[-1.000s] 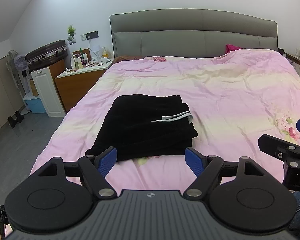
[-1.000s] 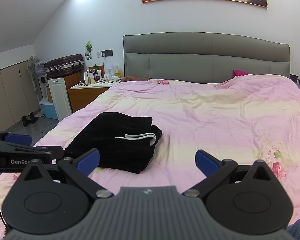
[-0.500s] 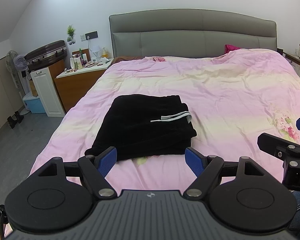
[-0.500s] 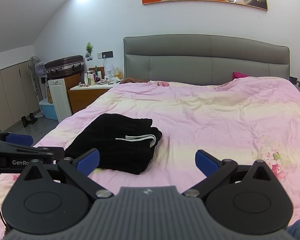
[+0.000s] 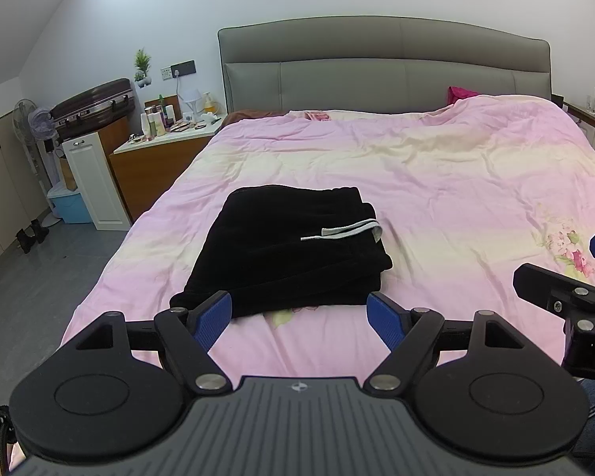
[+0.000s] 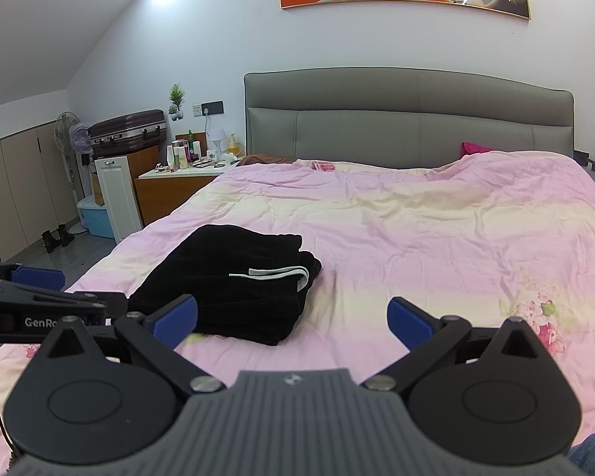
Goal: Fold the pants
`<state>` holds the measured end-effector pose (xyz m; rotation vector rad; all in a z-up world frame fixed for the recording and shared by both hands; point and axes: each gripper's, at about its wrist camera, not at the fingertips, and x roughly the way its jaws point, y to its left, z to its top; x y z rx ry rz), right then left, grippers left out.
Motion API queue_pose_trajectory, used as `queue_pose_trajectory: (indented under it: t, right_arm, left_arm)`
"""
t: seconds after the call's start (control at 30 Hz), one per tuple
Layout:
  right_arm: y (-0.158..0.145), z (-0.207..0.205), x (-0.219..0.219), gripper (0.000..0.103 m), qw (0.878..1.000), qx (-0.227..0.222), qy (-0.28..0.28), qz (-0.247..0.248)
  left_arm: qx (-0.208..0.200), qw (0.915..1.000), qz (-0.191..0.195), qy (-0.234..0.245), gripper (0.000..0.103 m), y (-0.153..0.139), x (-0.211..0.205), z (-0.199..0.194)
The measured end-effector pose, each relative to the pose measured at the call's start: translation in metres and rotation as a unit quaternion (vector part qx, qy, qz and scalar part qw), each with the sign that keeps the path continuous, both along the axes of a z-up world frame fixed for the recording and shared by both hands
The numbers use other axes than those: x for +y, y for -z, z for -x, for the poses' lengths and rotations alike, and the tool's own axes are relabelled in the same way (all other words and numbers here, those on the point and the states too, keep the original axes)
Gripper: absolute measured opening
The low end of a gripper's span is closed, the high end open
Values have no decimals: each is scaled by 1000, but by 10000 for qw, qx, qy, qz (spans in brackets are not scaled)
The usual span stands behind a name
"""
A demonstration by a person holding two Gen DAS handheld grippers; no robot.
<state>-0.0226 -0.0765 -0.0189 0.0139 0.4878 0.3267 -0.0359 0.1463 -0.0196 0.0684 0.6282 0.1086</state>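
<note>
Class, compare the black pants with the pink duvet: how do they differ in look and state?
The pants are plain black; the duvet is pink and cream with flower prints. The pants are folded into a compact stack; the duvet lies spread across the bed. The pants rest on top; the duvet lies beneath them. Both are soft cloth, and neither is held by the tongs.

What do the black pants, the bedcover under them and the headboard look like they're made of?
Black pants: seemingly a thick, plush knit, velour or fleece; matte, deep black, soft rounded fold edges, pale drawstring.
Bedcover: thin, smooth woven fabric with a slight sheen, perhaps cotton sateen or polyester; fine sharp wrinkles, printed flowers.
Headboard: padded grey leather or faux leather; smooth panels with stitched seams.
</note>
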Motion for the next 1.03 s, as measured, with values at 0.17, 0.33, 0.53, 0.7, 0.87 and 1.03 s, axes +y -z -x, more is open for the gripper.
queue_pose_trajectory:
  t: [0.17,0.33,0.53,0.7,0.87,1.03]
  right_arm:
    - [0,0,0,98,10000,3,0,-2]
    - [0,0,0,98,10000,-9,4,-5]
    - [0,0,0,98,10000,11,6,-8]
    - [0,1,0,98,10000,10,28,-7]
    - [0,2,1,98,10000,16,37,-8]
    - [1,1,0,98,10000,59,49,-25]
  left_arm:
    - [0,10000,-6,-3,91,0,-1,0]
    - [11,10000,0,0,91,0,-1,1]
    - [0,10000,-7,79,91,1,1,0]
    - [-22,9999,-23,162,91,2,4,-1]
    - [-21,9999,-45,114,91,2,7,-2]
    - [-26,9999,-42,138,91,0,12,-3]
